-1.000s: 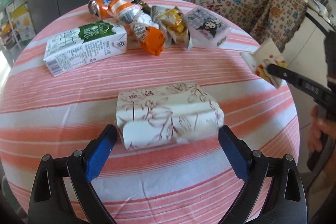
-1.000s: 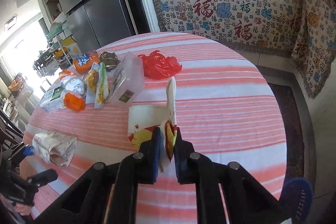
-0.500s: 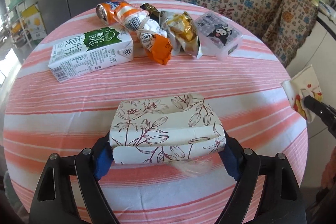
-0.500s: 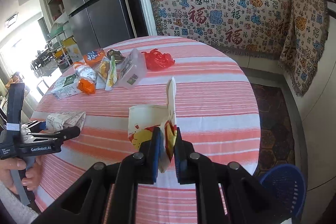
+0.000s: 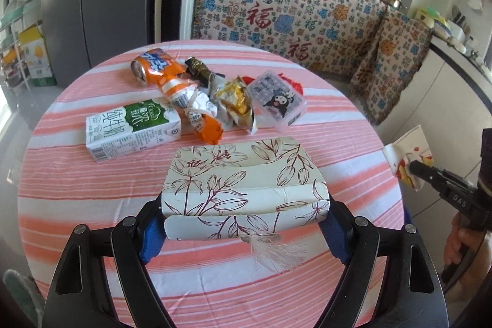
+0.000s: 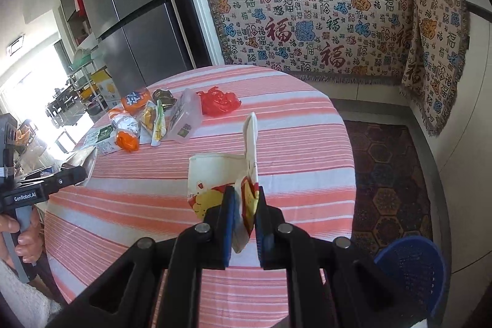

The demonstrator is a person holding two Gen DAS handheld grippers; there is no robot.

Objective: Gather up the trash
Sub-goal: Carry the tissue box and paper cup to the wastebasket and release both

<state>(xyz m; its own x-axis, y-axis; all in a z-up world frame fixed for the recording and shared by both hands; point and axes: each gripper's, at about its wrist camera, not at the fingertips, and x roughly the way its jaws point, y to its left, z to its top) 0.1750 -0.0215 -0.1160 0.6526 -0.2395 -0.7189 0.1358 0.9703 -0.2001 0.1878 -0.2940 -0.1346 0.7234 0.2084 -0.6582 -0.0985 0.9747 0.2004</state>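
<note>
Left wrist view: my left gripper (image 5: 244,217) clamps the floral tissue box (image 5: 243,183); milk carton (image 5: 132,126) at 10 o'clock. My right gripper (image 6: 244,199) pinches a crushed paper cup (image 6: 224,174).

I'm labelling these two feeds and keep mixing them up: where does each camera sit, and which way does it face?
Left wrist: on the left hand-held gripper, facing across the striped table; its fingers clamp a floral tissue pack.
Right wrist: on the right hand-held gripper, pinching a flattened paper cup; blue basket below.
Shared: milk carton, orange can, and each other's gripper.
</note>
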